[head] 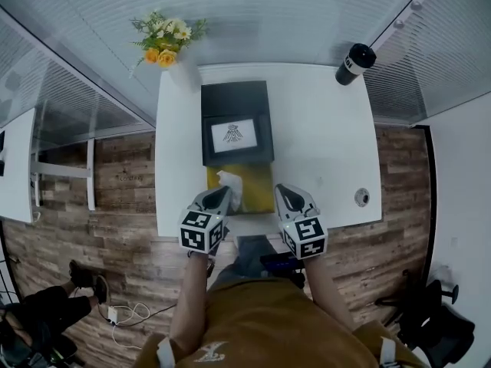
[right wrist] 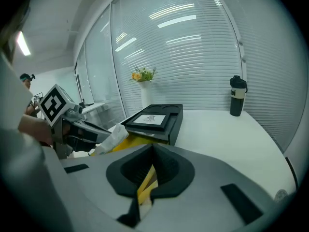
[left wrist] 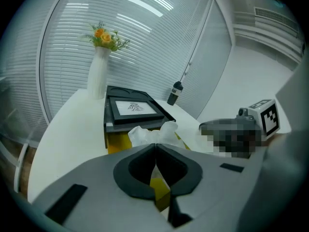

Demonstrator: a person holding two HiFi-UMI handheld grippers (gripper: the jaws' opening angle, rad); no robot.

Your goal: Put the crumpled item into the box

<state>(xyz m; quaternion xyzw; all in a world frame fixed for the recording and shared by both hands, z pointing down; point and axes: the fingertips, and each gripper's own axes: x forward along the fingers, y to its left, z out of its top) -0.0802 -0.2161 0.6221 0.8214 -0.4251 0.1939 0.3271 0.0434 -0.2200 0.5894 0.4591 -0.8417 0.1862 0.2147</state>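
Observation:
A white crumpled paper [head: 230,184] sits over the near left part of a yellow box [head: 259,192] at the table's front edge. My left gripper [head: 223,194] is shut on the paper, which bulges out just past the closed jaw tips [left wrist: 153,133]. The right gripper view shows the same paper [right wrist: 109,137] held at the left gripper's tip [right wrist: 99,138]. My right gripper [head: 283,191] hovers at the yellow box's right side, shut with nothing in it; the box's yellow wall [right wrist: 145,180] shows through the gap under its tips [right wrist: 152,148].
A black box with a framed picture on top [head: 236,121] lies just behind the yellow box. A white vase of flowers [head: 173,56] stands at the far left corner of the white table [head: 322,144], a dark bottle [head: 355,64] at the far right. A small round disc [head: 361,197] lies near the right front.

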